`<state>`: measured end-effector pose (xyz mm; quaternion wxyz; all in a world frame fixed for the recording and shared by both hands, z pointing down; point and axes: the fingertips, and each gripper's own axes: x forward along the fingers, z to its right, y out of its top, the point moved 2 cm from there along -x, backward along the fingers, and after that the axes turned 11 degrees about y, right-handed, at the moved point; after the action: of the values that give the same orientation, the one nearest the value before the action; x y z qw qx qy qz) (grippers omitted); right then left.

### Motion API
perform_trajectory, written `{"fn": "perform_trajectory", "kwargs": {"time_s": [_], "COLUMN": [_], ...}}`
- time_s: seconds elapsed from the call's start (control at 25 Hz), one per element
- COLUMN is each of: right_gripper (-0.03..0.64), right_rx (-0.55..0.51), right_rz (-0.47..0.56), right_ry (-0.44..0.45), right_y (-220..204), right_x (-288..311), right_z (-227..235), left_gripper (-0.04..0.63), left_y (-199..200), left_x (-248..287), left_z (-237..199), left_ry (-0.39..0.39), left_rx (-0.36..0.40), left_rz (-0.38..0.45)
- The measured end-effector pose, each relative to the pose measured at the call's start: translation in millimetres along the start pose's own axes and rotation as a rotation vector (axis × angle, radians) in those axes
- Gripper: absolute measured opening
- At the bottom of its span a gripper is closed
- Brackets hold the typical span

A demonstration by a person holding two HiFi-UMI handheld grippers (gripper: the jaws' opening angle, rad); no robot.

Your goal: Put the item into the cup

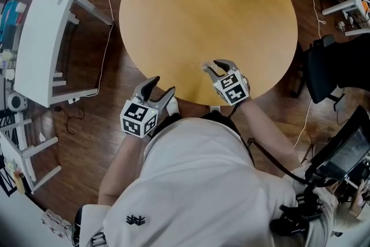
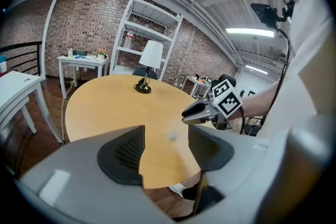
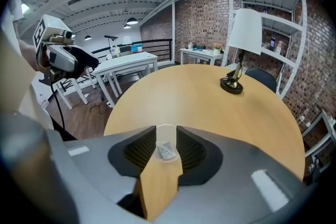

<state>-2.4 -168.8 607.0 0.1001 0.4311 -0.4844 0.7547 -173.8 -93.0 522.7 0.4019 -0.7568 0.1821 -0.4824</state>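
The right tool (image 1: 210, 65) hung over the near edge of the round wooden surface (image 1: 191, 14) with its jaws parted. A clear cup (image 3: 166, 135) stood on the surface right between them, and a small pale item (image 3: 167, 151) lay at its bottom. The pads seemed to stand just clear of the cup's wall, though the glassy rim made that hard to judge. The left tool (image 1: 164, 84) was off to the right tool's left, beyond the surface's edge, open and empty. A lamp (image 3: 231, 85) stood far ahead of both tools
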Motion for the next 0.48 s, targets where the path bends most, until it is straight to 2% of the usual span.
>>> {"fn": "perform_trajectory", "kwargs": {"time_s": [0.28, 0.48], "right_gripper": [0.123, 0.123], "right_rx": [0.078, 0.16], "right_rz": [0.073, 0.143], "right_ry": [-0.119, -0.209], "right_y": [14, 6], "right_x": [-28, -81], "right_z": [-27, -52], "left_gripper": [0.232, 0.225], "left_y": [-5, -17], "left_x": [-16, -21], "left_z": [-18, -13], "left_ry": [-0.098, -0.164], "left_rx": [0.063, 0.121], "left_rz": [0.011, -0.004]}}
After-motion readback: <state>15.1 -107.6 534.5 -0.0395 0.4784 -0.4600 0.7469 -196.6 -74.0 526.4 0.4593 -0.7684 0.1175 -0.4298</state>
